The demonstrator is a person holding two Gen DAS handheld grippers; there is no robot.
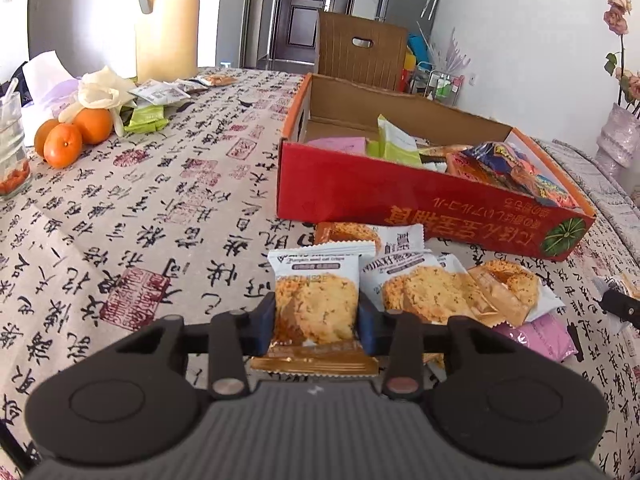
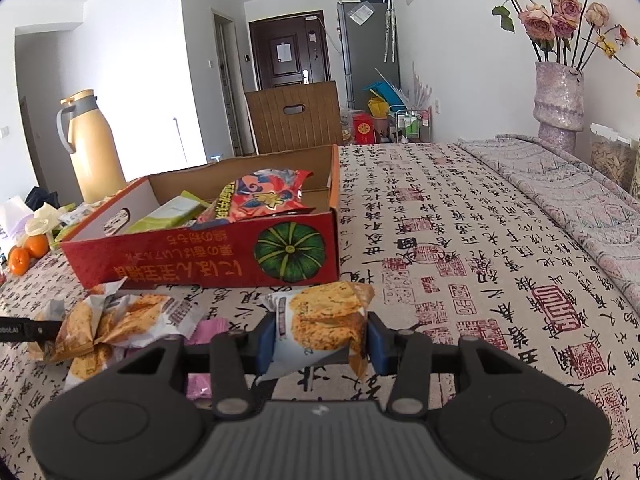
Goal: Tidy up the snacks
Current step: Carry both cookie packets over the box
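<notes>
My left gripper (image 1: 316, 320) is shut on a white-and-orange crisp packet (image 1: 314, 300), held just above the tablecloth. Several like packets (image 1: 432, 284) and a pink packet (image 1: 536, 336) lie beside it to the right. The red cardboard box (image 1: 400, 196) stands behind them, holding green, pink and colourful snack bags (image 1: 504, 164). My right gripper (image 2: 320, 338) is shut on another crisp packet (image 2: 324, 320), in front of the box (image 2: 200, 256). The loose pile (image 2: 104, 324) lies to its left, with the left gripper's tip (image 2: 28, 330) at the edge.
Oranges (image 1: 72, 136), more snack packets (image 1: 160, 96), a glass (image 1: 12, 148) and a yellow thermos (image 1: 168, 20) stand at the far left of the table. A vase of flowers (image 2: 558, 96) stands far right. A chair back (image 1: 360, 52) rises behind the box.
</notes>
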